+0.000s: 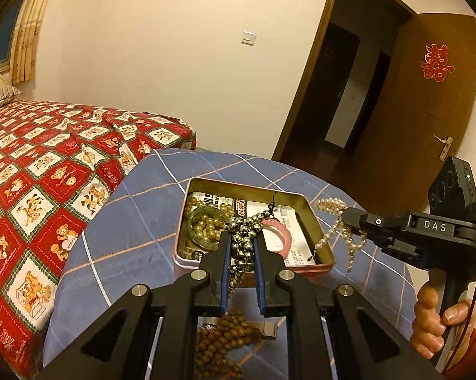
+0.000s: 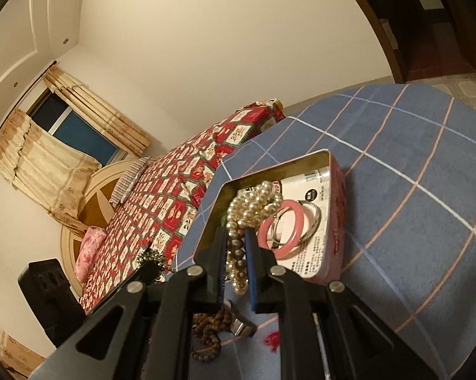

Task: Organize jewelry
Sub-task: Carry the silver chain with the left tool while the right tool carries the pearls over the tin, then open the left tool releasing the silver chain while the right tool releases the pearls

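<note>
Pink tin (image 1: pixel 320 231), open, on blue checked cloth (image 1: pixel 136 221); bare cloth on far and left sides, cloth edge falling away near the red patterned bedspread (image 1: pixel 32 174) at left

Left gripper (image 1: pixel 242 240): fingers pinched on dark metallic bead strand (image 1: pixel 244 237), held above near rim of tin, strand hanging down between the blue pads

Right gripper (image 2: pixel 236 237): fingers pinched on pearl strand (image 2: pixel 253 202), bunched over tin's left corner, loose end hanging past near rim; in left wrist view, off the tin's right rim

Inside tin: pink bangle (image 2: pixel 282 234) with silver ring (image 2: pixel 307 218) on printed paper at right; glass dish of gold-toned beads (image 1: pixel 204 226) at left, crowding that side

Near side, on cloth under both grippers: brown wooden bead string (image 2: pixel 208 332), metal clasp piece (image 2: pixel 241 327), red tassel (image 2: pixel 271 338)

Far right: open wooden door (image 1: pixel 428 110)
</note>
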A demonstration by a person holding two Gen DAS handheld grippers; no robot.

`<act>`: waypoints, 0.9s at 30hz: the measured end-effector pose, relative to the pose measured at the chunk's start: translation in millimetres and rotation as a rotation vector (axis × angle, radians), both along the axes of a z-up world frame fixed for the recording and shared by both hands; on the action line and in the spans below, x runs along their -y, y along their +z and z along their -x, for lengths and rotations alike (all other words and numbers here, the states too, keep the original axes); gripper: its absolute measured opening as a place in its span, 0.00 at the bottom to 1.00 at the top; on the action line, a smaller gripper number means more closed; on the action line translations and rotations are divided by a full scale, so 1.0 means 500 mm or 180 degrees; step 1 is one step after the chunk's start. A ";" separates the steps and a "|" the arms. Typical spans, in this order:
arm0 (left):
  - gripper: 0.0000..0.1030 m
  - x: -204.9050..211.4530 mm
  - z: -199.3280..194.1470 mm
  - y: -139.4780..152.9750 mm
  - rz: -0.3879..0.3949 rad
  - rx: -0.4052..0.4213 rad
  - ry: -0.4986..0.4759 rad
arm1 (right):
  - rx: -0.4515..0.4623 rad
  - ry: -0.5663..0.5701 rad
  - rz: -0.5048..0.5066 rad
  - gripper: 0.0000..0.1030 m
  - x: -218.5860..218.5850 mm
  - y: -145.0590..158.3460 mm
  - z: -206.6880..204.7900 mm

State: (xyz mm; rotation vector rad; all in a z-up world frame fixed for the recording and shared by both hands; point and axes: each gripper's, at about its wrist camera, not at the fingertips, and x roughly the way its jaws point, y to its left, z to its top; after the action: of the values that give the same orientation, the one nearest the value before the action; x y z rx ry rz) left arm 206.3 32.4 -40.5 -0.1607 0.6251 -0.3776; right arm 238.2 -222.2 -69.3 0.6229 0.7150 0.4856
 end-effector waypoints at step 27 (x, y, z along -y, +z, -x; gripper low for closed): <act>0.12 0.090 -0.132 -0.011 -0.0123 0.0005 -0.0323 | -0.0037 -0.0233 0.0361 0.13 0.030 -0.017 -0.038</act>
State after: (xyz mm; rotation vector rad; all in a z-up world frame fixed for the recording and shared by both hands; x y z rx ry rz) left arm 272.5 -12.7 -46.1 -0.0919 0.6402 -0.4632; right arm 257.1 -237.3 -77.8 0.5440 0.7230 0.3714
